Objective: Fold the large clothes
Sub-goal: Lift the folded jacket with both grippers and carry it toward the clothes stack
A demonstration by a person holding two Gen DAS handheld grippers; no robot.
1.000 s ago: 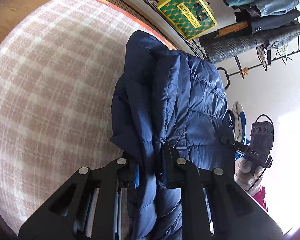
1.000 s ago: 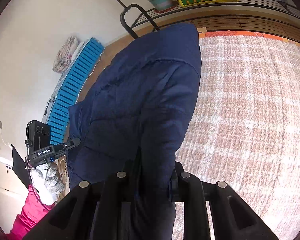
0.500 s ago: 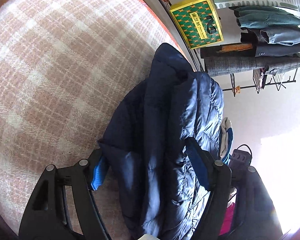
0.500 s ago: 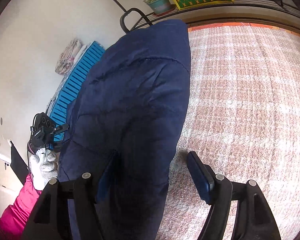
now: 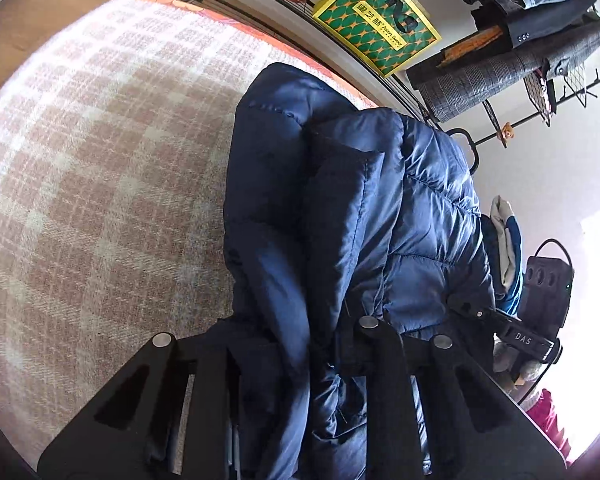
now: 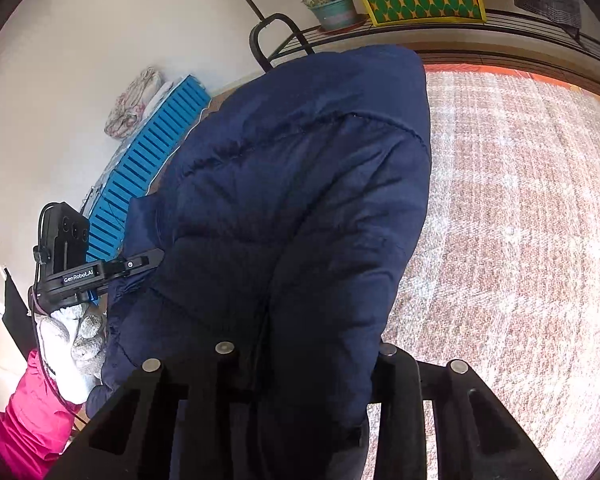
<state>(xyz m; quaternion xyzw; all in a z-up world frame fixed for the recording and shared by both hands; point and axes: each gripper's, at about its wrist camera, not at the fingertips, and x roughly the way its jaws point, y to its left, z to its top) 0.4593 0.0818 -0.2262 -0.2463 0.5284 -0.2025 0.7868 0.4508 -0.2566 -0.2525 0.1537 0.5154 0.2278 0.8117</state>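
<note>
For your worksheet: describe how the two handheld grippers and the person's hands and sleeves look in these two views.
Both the left gripper and the right gripper are matte black, with angular slotted fingers and round silver bolts. Seen from the other view, each carries a black box with round lenses, a thin cable and white lettering. The left hand wears a white knit glove, with a pink sleeve.
</note>
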